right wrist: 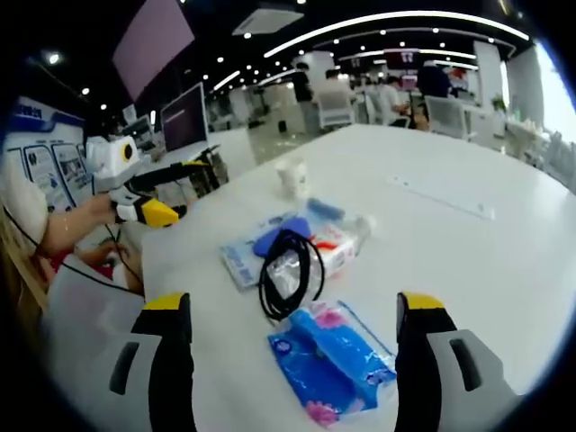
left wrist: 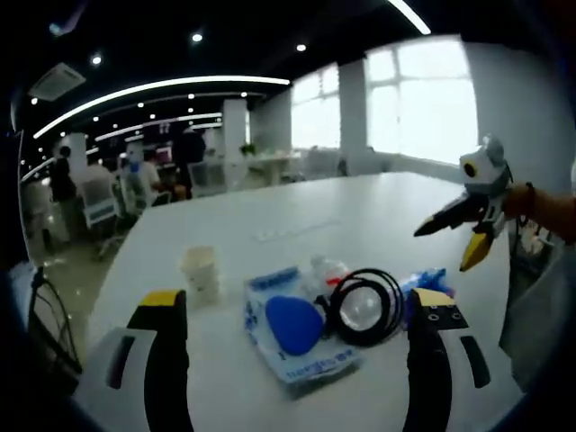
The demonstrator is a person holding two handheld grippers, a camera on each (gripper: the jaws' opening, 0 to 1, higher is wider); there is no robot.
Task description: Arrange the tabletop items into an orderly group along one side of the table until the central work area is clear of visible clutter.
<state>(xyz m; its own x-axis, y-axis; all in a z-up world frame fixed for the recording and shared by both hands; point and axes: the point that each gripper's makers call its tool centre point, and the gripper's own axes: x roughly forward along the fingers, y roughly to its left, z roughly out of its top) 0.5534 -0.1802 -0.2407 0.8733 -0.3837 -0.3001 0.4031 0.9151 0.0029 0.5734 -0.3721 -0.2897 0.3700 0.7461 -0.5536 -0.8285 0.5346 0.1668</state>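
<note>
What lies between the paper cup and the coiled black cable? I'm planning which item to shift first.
In the left gripper view, a clear packet with a blue oval piece lies between the paper cup and the coiled black cable.

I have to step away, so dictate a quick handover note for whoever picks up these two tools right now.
Left tool: open, holding nothing, above the table.
Right tool: open, holding nothing.
Items lie clustered mid-table: paper cup, blue-and-white packet, coiled black cable, blue wipes pack, a small red-and-white pack.
Done: nothing looks grouped along a side yet.
Left: move every item to one table edge in a tidy row.
</note>
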